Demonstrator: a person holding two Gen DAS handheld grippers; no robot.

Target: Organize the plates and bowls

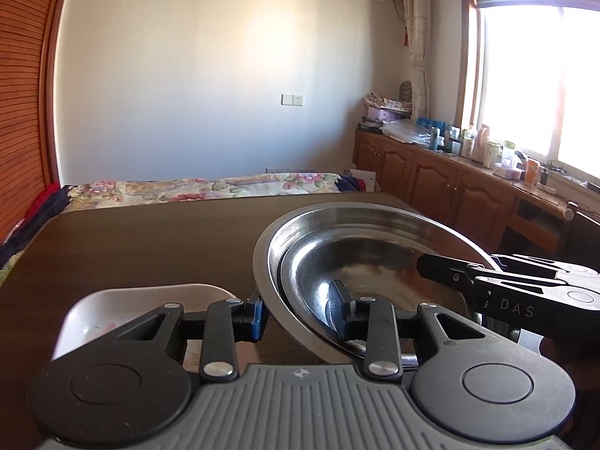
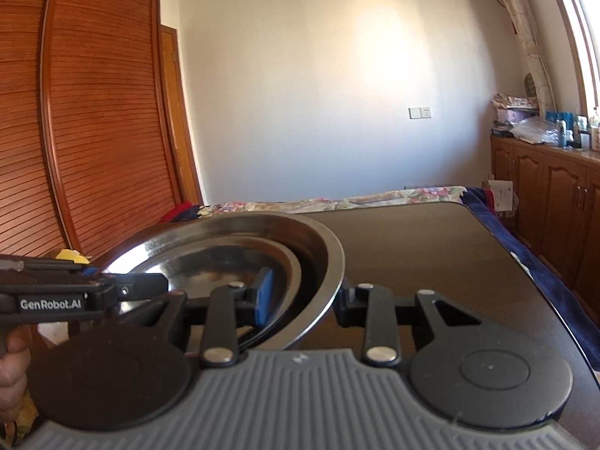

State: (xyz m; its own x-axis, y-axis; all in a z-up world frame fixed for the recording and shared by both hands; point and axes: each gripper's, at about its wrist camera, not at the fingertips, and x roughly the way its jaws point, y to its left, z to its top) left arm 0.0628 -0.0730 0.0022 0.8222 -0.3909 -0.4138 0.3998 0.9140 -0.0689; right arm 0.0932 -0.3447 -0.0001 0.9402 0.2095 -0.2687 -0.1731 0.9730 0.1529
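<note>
Nested steel bowls (image 1: 375,247), held tilted above dark table (image 1: 131,247).
Left gripper (image 1: 300,318) clamped across the bowls' near-left rim; right gripper (image 2: 303,300) clamped across their right rim. White square dish (image 1: 123,307) on the table left of the bowls.

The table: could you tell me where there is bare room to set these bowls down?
The table is bare beyond and right of the steel bowls, up to its far edge by the bed. The near left is crowded: a white dish sits beside the bowls.
</note>
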